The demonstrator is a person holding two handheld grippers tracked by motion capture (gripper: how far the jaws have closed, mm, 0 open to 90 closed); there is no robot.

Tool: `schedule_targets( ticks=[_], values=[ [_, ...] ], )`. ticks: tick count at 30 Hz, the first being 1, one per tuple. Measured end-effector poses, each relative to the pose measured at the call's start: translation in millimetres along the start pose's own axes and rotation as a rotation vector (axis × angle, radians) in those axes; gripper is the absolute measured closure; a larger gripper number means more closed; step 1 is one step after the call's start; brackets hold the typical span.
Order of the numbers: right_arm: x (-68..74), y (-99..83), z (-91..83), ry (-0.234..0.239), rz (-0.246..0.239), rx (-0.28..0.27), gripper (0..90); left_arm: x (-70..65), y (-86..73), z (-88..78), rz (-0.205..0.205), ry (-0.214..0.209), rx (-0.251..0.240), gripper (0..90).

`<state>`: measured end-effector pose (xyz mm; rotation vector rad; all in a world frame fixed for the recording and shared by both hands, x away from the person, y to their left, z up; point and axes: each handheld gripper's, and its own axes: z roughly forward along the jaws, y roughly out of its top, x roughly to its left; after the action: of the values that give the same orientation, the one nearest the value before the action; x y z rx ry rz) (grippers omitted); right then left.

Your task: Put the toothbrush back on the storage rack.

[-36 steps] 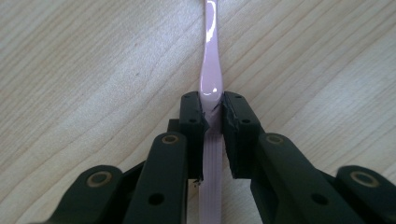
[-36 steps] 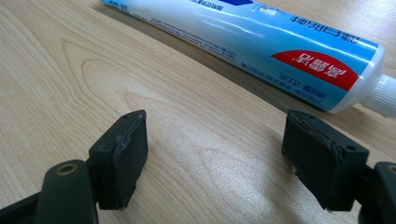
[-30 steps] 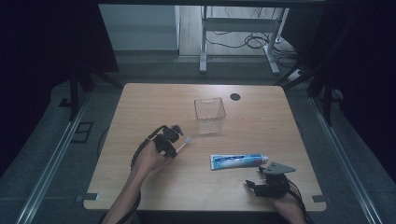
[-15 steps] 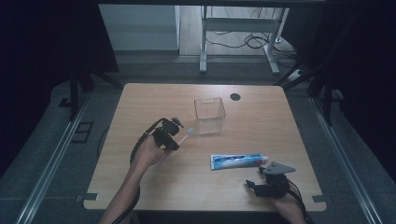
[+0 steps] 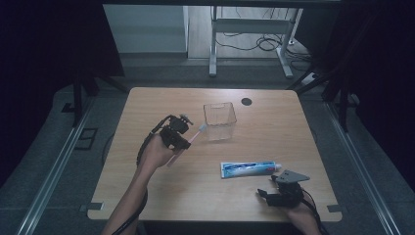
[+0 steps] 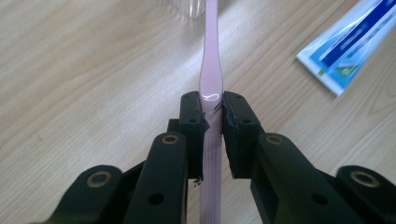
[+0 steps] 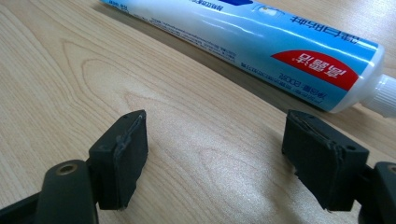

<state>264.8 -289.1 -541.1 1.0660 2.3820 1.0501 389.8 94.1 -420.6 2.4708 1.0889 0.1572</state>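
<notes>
With head aimed at clear cup [image 5: 219, 120], toothbrush [image 6: 211, 65] pinched mid-handle by left gripper [image 6: 213, 122] fingers. Right gripper [image 7: 215, 154] fingers spread, toothpaste [image 7: 261, 44] at 12 o'clock on bench [image 5: 274, 122].

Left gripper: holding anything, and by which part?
Yes. The left gripper is shut on a pink toothbrush, gripping its handle where the ribbed grip narrows into the neck; the head points toward the clear box.
</notes>
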Motion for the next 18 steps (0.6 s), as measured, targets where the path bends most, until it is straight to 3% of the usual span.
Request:
schedule_targets(
  ticks=[18],
  values=[
    [0.1,0.0,0.0,0.0,0.001,0.0,22.3,5.4,27.1,-26.6,0.003,0.007,-0.13,79.0]
  ],
)
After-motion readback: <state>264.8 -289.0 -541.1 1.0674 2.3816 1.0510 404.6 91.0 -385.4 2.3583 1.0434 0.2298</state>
